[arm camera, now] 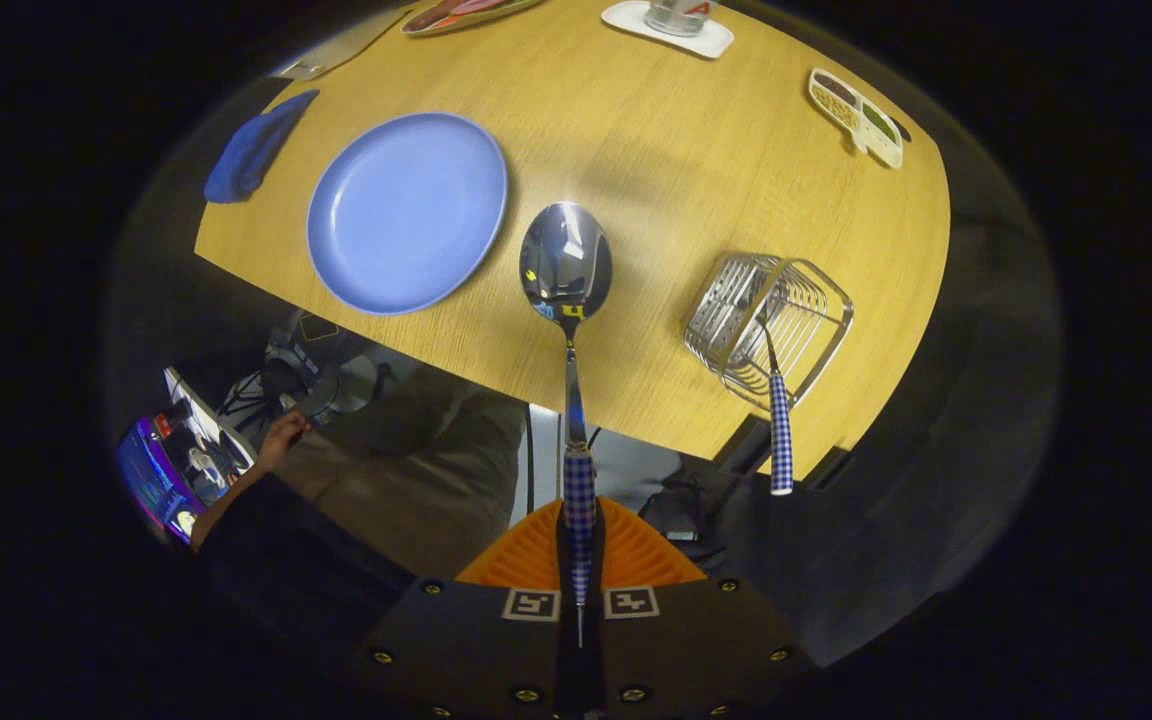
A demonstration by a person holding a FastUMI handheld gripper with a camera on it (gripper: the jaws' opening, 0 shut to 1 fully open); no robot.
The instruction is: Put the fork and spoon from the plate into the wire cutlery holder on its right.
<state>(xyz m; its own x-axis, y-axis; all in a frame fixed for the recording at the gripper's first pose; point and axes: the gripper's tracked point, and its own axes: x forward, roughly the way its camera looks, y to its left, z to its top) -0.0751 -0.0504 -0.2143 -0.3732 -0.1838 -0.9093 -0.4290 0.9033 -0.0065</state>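
- A spoon [567,300] stands in the centre of the frame, its shiny bowl uppermost and its blue-and-white checked handle running straight down to the gripper.
- The gripper [579,560], at the bottom centre, is clamped on the spoon's checked handle, one finger pressed against each side of it.
- The spoon is lifted clear of the table [676,170]; its bowl shows between the plate and the holder.
- The wire cutlery holder [769,322] sits right of centre on the table, near the table's lower edge, a silver basket of thin bars.
- A fork [776,410] already stands in the holder, tines down inside the basket, its checked handle leaning out over the table's edge towards the lower right.
- A round blue plate [406,210] lies on the table, left of centre and upper left of the spoon, with no cutlery on it.
- A folded blue cloth [254,150] lies at the table's far left edge, upper left of the plate.
- A small white divided dish [856,116] holding dark and pale foods sits at the upper right of the table.
- At the top centre, a white tray [668,28] bears a glass; the detail is unclear.
- In the lower left, below the table's edge, a person's hand [283,435] and dark sleeve show, beside trousered legs.
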